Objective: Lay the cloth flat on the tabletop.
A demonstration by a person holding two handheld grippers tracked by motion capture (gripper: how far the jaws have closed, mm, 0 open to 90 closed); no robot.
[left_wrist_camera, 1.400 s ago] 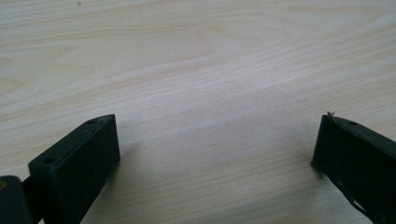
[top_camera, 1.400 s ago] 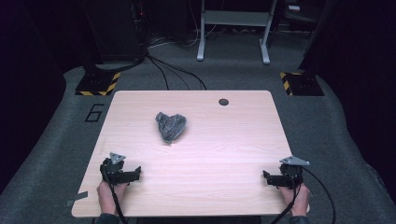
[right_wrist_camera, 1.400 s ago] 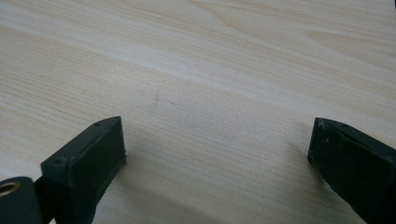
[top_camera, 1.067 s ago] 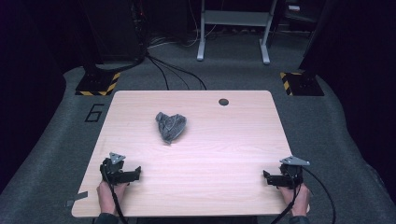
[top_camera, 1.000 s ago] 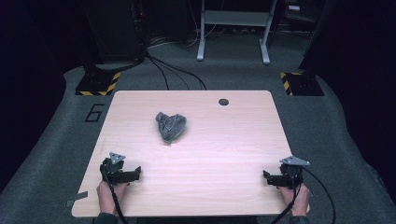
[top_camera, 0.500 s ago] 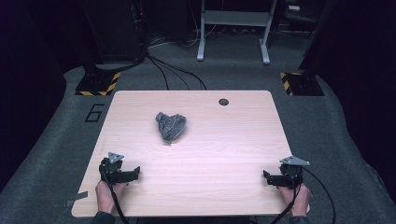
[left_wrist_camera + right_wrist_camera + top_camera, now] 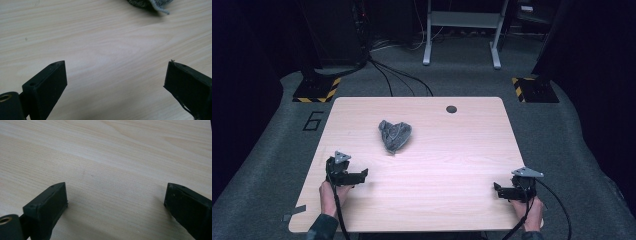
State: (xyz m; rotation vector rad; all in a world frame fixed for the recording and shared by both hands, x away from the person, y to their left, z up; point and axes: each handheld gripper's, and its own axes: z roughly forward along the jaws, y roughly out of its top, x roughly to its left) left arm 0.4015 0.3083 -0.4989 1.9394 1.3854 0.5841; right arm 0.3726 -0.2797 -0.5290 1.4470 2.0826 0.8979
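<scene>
A crumpled grey cloth [image 7: 394,135] lies on the light wooden table [image 7: 452,150], left of its middle. My left gripper [image 7: 361,175] rests near the front left of the table, a hand's length in front of the cloth, and its jaws stand wide apart with nothing between them. In the left gripper view the gripper [image 7: 115,82] faces bare wood, with the cloth's edge [image 7: 150,3] at the top. My right gripper [image 7: 497,190] sits at the front right corner, open and empty. The right gripper view has that gripper [image 7: 116,203] over plain tabletop.
A dark round grommet [image 7: 451,109] is set in the table near its far edge. Grey carpet surrounds the table, with cables [image 7: 397,75], a metal stand [image 7: 462,30] and yellow-black striped blocks [image 7: 317,90] beyond the far side.
</scene>
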